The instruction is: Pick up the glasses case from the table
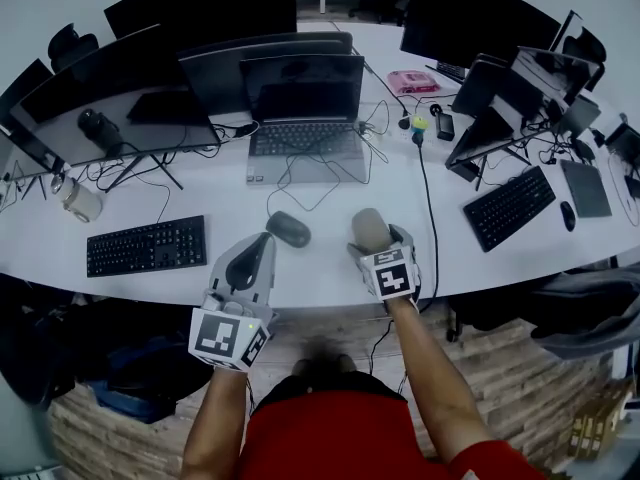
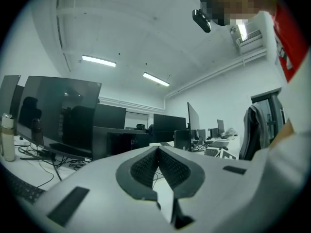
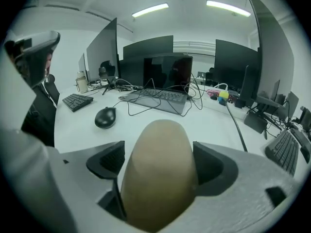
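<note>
The glasses case is a tan, rounded oblong. It lies lengthwise between the jaws of my right gripper, its far end towards the laptop. The jaws stand wide, with a dark gap between the left pad and the case, so the pads do not press on it. In the head view the case is over the white table near the front edge, at the tip of the right gripper. My left gripper hovers level at the table's front edge, left of the case. Its jaws are shut on nothing.
A black mouse lies just left of the case. An open laptop with loose cables sits behind it, and monitors stand along the back. One black keyboard is at the left, another keyboard at the right. A black cable runs down the table.
</note>
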Demonstrator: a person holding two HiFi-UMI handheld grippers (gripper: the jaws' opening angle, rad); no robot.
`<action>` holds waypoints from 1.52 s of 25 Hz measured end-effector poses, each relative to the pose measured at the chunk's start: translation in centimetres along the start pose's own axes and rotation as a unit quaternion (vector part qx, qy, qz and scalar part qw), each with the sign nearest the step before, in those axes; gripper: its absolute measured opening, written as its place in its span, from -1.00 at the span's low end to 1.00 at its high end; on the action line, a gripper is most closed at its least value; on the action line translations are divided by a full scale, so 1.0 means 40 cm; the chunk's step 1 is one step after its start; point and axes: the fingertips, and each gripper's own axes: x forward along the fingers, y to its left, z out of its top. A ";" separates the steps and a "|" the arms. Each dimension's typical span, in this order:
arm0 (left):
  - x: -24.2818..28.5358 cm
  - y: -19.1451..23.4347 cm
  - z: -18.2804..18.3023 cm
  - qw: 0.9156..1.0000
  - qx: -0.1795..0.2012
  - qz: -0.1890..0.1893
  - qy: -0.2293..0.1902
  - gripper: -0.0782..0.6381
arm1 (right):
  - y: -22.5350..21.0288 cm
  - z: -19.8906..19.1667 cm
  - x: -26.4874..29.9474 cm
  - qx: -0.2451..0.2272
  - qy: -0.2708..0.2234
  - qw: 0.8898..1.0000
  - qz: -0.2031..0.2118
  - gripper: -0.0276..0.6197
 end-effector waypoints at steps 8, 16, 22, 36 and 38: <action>-0.029 0.003 -0.014 1.000 0.002 0.016 0.008 -0.76 | -0.006 -0.028 0.026 0.006 0.010 1.000 0.000 0.37; -0.049 -0.020 -0.004 1.000 0.006 0.010 0.005 -0.76 | -0.010 -0.009 -0.021 0.019 -0.023 1.000 -0.001 0.33; -0.064 -0.049 0.017 1.000 0.006 -0.001 -0.003 -0.76 | 0.007 0.063 -0.135 0.036 -0.072 0.997 0.005 0.32; -0.111 -0.118 0.090 0.999 0.013 -0.029 -0.033 -0.76 | 0.092 0.209 -0.477 0.056 -0.207 0.976 0.024 0.32; -0.120 -0.127 0.101 0.999 0.013 -0.031 -0.037 -0.76 | 0.101 0.214 -0.520 0.057 -0.221 0.973 0.025 0.32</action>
